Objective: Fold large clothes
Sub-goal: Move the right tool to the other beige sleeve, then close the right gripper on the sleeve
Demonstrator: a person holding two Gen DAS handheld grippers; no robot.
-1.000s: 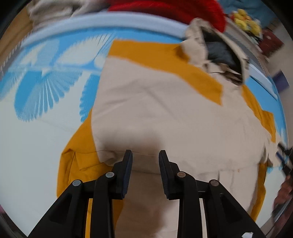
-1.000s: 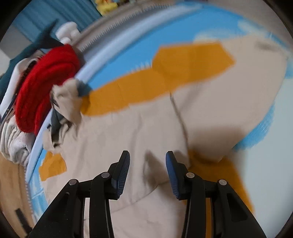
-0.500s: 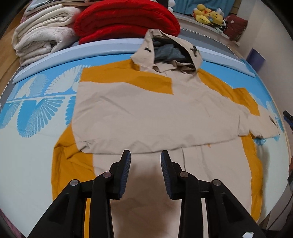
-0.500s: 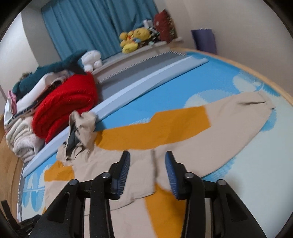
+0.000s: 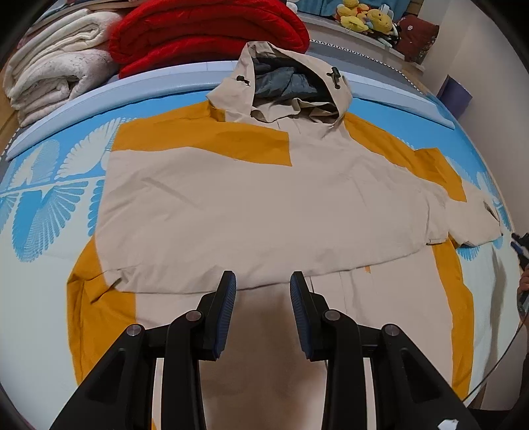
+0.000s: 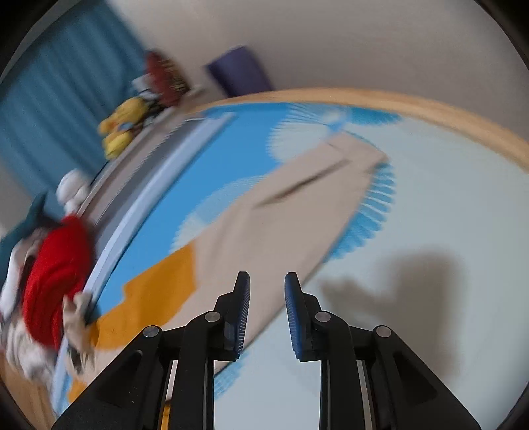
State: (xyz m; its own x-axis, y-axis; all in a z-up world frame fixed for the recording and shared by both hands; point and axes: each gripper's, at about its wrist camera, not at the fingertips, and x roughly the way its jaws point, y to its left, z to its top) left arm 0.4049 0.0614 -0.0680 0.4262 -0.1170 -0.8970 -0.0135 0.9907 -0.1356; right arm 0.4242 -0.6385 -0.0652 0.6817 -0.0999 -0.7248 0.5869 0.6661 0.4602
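A large beige and orange hooded jacket (image 5: 251, 205) lies flat on a blue and white patterned bed cover (image 5: 43, 205), hood (image 5: 284, 89) at the far side. One sleeve is folded across the chest; the other sleeve (image 5: 469, 215) lies out to the right. My left gripper (image 5: 263, 287) is open and empty above the jacket's lower front. In the blurred right wrist view, my right gripper (image 6: 267, 291) is open and empty above that outstretched sleeve (image 6: 297, 211), near its lower edge.
Folded red (image 5: 205, 29) and cream (image 5: 56, 76) blankets are stacked past the hood. Plush toys (image 5: 363, 16) sit at the back right. A wooden bed edge (image 6: 429, 112) runs beyond the sleeve cuff. The other gripper and a hand (image 5: 522, 284) show at the far right.
Both grippers have lifted up and back from the jacket, open throughout. The right gripper has swung right, from the chest toward the outstretched sleeve.
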